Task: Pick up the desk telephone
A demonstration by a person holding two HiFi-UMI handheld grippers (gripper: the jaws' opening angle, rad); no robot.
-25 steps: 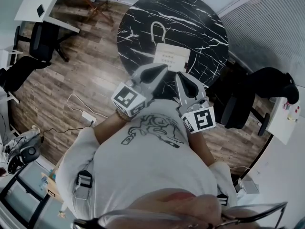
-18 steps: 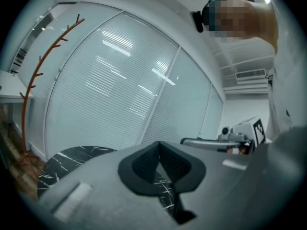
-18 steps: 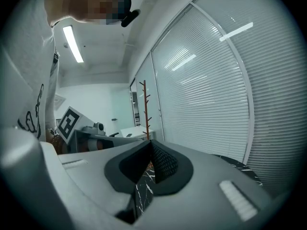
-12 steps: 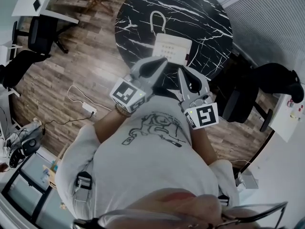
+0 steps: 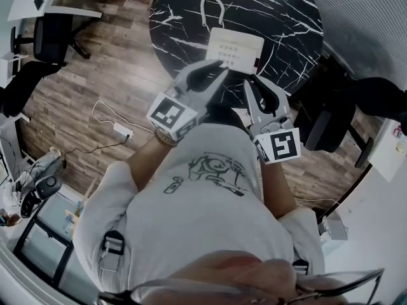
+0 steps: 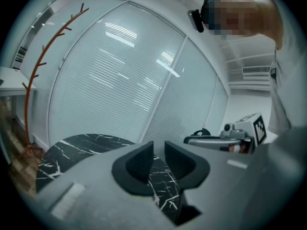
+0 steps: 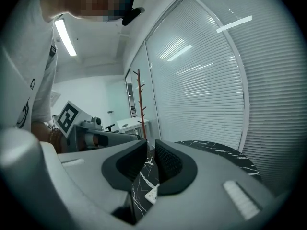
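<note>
Looking down, the telephone [image 5: 233, 49] sits on the black desk [image 5: 286, 18], its near edge hidden behind my left gripper [image 5: 213, 76] and right gripper [image 5: 257, 89]; the left gripper view shows jaws slightly spread with only desk between them, and the right gripper view shows a narrower gap, with one pale telephone corner below.

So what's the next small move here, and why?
Probably bring the left gripper and right gripper forward and down to the white desk telephone on the round black marble table: both hover short of it, jaws only slightly apart, empty.
</note>
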